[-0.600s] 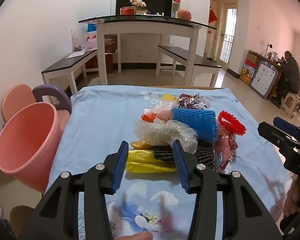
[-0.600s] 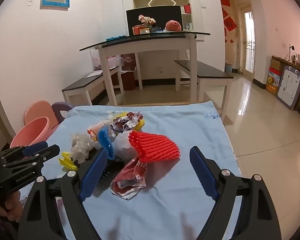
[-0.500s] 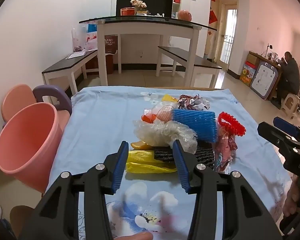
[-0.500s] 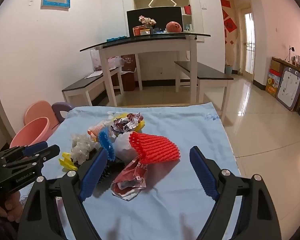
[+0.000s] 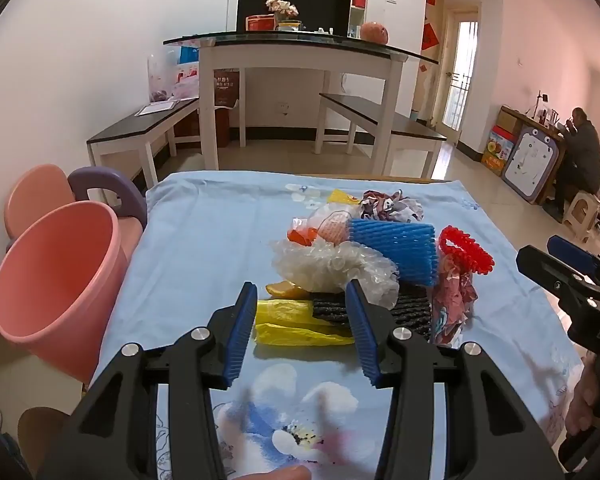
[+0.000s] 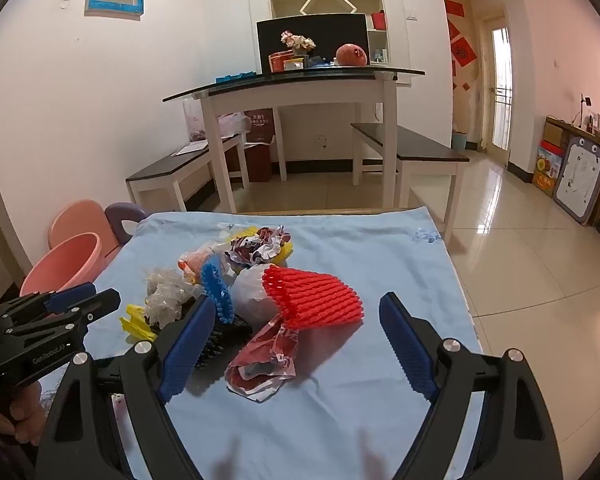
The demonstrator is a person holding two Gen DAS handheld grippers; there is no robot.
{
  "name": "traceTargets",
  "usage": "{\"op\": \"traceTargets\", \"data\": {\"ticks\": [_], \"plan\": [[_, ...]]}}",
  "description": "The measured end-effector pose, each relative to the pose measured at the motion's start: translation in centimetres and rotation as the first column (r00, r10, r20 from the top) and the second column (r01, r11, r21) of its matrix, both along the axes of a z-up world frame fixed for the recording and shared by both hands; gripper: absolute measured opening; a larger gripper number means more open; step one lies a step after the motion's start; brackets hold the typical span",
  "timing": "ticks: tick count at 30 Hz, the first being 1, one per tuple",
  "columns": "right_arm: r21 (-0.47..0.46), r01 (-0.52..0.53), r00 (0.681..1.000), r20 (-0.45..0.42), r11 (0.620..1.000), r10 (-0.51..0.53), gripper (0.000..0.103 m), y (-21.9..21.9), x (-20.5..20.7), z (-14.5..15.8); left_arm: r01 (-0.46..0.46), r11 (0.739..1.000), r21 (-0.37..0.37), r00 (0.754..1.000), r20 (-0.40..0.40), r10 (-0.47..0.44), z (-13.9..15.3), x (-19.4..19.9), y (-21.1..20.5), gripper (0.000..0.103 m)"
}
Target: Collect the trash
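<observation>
A heap of trash lies mid-table on the light blue cloth (image 5: pixel 204 232): a yellow plastic bag (image 5: pixel 296 322), a clear crumpled bag (image 5: pixel 332 266), a blue foam net (image 5: pixel 396 246), a red foam net (image 6: pixel 314 298), a black net (image 5: pixel 410 312) and a red crumpled wrapper (image 6: pixel 266 358). My left gripper (image 5: pixel 302 328) is open, its fingers on either side of the yellow bag's near end, not touching. My right gripper (image 6: pixel 296 344) is open wide just short of the red wrapper. A pink bin (image 5: pixel 56 280) stands off the table's left edge.
A pink chair (image 5: pixel 36 200) and a purple chair (image 5: pixel 108 192) stand behind the bin. A tall white table (image 5: pixel 300 52) with benches stands beyond. A person sits at a desk far right (image 5: pixel 584 140). Tiled floor lies right of the table (image 6: pixel 540 264).
</observation>
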State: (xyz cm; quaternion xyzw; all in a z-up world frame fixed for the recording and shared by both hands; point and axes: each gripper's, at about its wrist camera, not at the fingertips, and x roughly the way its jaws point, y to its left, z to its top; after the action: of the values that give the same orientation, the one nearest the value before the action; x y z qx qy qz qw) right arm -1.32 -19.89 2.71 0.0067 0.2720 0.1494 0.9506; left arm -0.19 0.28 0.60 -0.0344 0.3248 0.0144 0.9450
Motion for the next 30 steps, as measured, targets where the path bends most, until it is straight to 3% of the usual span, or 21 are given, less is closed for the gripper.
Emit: {"op": "traceTargets", "data": {"ticks": [30], "plan": [[0.012,-0.004,1.0,-0.025,1.0,0.004,0.083,0.0,0.6,-1.3,-0.006,1.0,-0.002,1.0,-0.008,0.006,-1.6,-0.4,0.6,0.047]]}}
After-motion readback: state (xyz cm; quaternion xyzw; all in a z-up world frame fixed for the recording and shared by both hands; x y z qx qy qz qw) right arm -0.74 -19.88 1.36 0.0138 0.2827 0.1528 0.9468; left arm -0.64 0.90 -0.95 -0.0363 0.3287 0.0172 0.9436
